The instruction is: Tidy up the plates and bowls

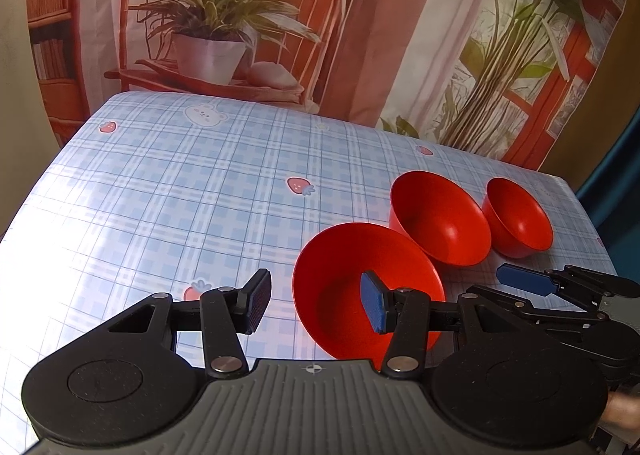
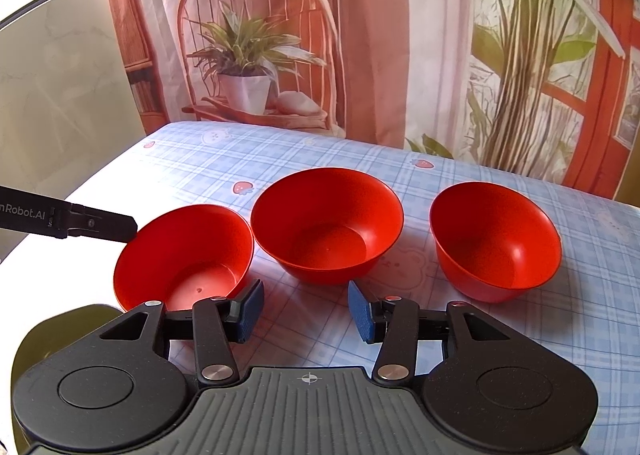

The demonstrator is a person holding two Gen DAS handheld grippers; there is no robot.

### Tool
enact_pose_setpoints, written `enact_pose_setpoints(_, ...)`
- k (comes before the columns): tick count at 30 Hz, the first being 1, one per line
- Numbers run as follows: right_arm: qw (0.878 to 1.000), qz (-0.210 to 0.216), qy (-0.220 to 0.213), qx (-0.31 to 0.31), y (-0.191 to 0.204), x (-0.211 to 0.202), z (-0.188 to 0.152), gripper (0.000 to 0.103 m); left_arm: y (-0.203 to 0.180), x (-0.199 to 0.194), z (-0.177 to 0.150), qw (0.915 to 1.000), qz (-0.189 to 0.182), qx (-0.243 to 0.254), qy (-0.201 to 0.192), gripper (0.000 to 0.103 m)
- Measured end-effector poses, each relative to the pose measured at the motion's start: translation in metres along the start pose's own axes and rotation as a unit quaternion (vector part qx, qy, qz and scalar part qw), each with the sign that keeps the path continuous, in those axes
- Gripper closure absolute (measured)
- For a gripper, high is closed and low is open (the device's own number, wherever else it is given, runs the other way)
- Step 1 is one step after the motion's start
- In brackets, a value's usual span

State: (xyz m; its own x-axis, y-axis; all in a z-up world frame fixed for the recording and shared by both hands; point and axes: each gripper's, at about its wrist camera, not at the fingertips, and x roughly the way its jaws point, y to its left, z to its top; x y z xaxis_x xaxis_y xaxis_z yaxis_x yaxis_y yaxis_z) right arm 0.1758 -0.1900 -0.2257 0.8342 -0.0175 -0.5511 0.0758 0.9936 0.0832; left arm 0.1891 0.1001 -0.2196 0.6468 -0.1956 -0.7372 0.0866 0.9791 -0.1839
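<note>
1. Both claws stand apart with nothing gripped. The left gripper [image 1: 316, 303] has one finger hanging in front of the near bowl's opening and the other out over the cloth, so the bowl's rim seems to lie in the gap; I cannot tell whether either pad touches it. The right gripper [image 2: 306, 311] hangs over bare cloth at the lower centre of its frame.

2. Three red bowls sit upright on the checked tablecloth [image 2: 500, 335] in a rough row: the left bowl [image 2: 184, 255] at lower left of the right-wrist view, the middle bowl [image 2: 326, 223] at centre, the right bowl [image 2: 496, 239] at right. The left and middle bowls look close enough to touch at the rims; the right one stands apart.

3. Progress, as I judge it: barely begun. No bowl is nested in another, none is lifted, and no plates are visible. Stacking all three appears to be left.

4. The left-wrist view shows the near bowl [image 1: 368, 291] between its own fingers and the other claw's blue pad at lower right.

5. The right-wrist view alone shows all three bowl interiors empty, and the left tool's black finger reaching to the left bowl's far rim.
</note>
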Motion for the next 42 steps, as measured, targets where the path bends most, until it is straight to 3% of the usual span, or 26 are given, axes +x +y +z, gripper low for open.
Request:
enact_pose_setpoints(7,1.0,0.012,-0.013,0.006,0.006,-0.003,0.005,0.058,0.005,0.008,-0.004,1.0,0.001,-0.004,0.008,0.052)
enact_pose_setpoints(14,0.999,0.037,-0.001,-0.006,0.021,0.007,0.005,0.059,0.01,0.016,-0.009,0.9996,-0.006,-0.016,0.02,0.069)
enact_pose_setpoints(19,0.999,0.041,0.011,-0.006,0.027,0.018,0.002,0.067,0.011,0.02,-0.013,0.9994,-0.009,-0.02,0.027,0.077)
enact_pose_setpoints(22,0.999,0.044,0.016,-0.005,0.029,0.022,0.001,0.079,0.01,0.023,-0.015,0.9993,-0.012,-0.02,0.031,0.084)
enact_pose_setpoints(25,0.999,0.049,0.016,-0.009,0.031,0.023,0.001,0.087,0.008,0.022,-0.016,0.9994,-0.011,-0.017,0.029,0.085)
enact_pose_setpoints(42,0.998,0.056,-0.02,-0.007,0.036,0.003,0.013,0.087,-0.008,-0.019,-0.003,0.9998,0.01,0.011,-0.012,0.085)
